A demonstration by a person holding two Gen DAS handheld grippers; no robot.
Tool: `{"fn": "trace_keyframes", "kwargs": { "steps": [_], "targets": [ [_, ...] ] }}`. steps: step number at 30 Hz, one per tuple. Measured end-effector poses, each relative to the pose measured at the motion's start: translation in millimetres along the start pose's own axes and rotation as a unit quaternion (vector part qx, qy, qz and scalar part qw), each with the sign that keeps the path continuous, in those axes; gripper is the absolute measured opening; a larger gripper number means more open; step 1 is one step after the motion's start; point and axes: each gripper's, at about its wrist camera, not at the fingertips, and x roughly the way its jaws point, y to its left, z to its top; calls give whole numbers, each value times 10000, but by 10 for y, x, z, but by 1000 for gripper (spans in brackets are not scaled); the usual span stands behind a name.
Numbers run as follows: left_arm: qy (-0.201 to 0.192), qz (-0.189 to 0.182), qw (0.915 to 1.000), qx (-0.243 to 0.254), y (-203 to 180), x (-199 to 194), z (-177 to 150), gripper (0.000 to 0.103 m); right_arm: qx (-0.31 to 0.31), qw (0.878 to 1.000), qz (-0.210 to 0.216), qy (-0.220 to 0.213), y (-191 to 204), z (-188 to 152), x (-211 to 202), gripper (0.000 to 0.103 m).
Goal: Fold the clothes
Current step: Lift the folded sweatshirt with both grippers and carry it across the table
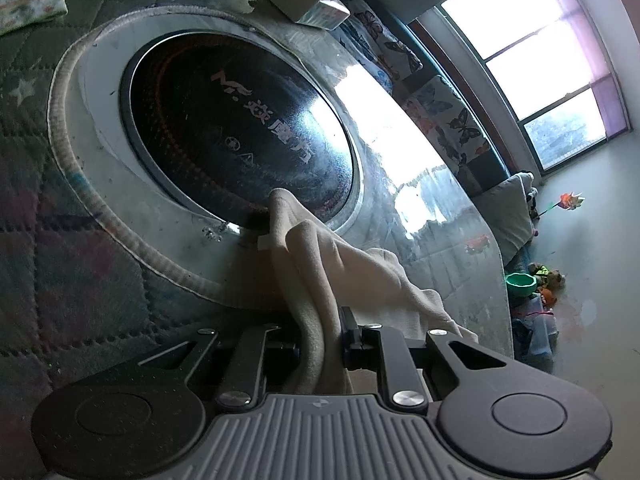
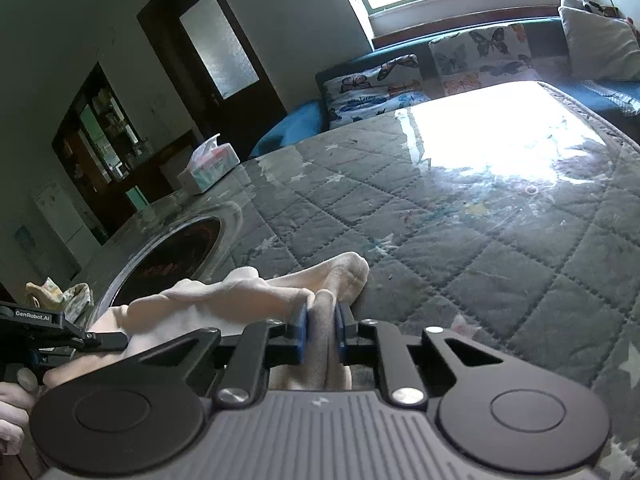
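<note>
A cream cloth garment (image 1: 316,264) is bunched between my two grippers above the table. My left gripper (image 1: 320,340) is shut on one end of it, and the cloth drapes forward over the edge of a round black cooktop (image 1: 236,128). My right gripper (image 2: 322,328) is shut on the other end of the garment (image 2: 240,300), with blue pads (image 2: 300,330) pinching a fold. The left gripper (image 2: 80,338) also shows at the left edge of the right wrist view, close beside the cloth.
The table has a grey quilted star-pattern cover (image 2: 460,220) under clear plastic. A tissue box (image 2: 210,168) stands at the far edge. A floral cloth (image 2: 60,296) lies by the cooktop. A blue sofa with butterfly cushions (image 2: 440,76) runs behind. Toys (image 1: 536,280) lie on the floor.
</note>
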Motion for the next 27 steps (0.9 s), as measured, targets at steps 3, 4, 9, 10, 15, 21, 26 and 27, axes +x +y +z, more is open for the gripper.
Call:
{"fn": "trace_keyframes", "kwargs": {
  "steps": [3, 4, 9, 10, 15, 21, 26, 27],
  "targets": [
    [-11, 71, 9999, 96, -51, 0, -21, 18, -17, 9999, 16, -136, 14, -4, -87, 10],
    [-14, 95, 9999, 128, -69, 0, -28, 18, -26, 9998, 11, -181, 20, -7, -121, 10],
    [88, -20, 9996, 250, -157, 35, -72, 17, -72, 9992, -96, -374, 27, -32, -301, 10],
    [113, -60, 9995, 276, -179, 45, -86, 17, -91, 9990, -137, -405, 23, -38, -339, 10],
    [245, -253, 9983, 462, -315, 103, -137, 17, -135, 9978, -332, -555, -24, -55, -563, 10],
    [456, -467, 9949, 764, -559, 199, -219, 16, -100, 9948, -666, -765, -137, -56, -857, 8],
    [526, -566, 9919, 1009, -764, 273, -242, 16, 58, 9912, -917, -951, -319, 18, -1122, 1],
    [533, -579, 9914, 1048, -799, 283, -251, 16, 137, 9902, -986, -975, -366, 22, -1151, 1]
  ]
}}
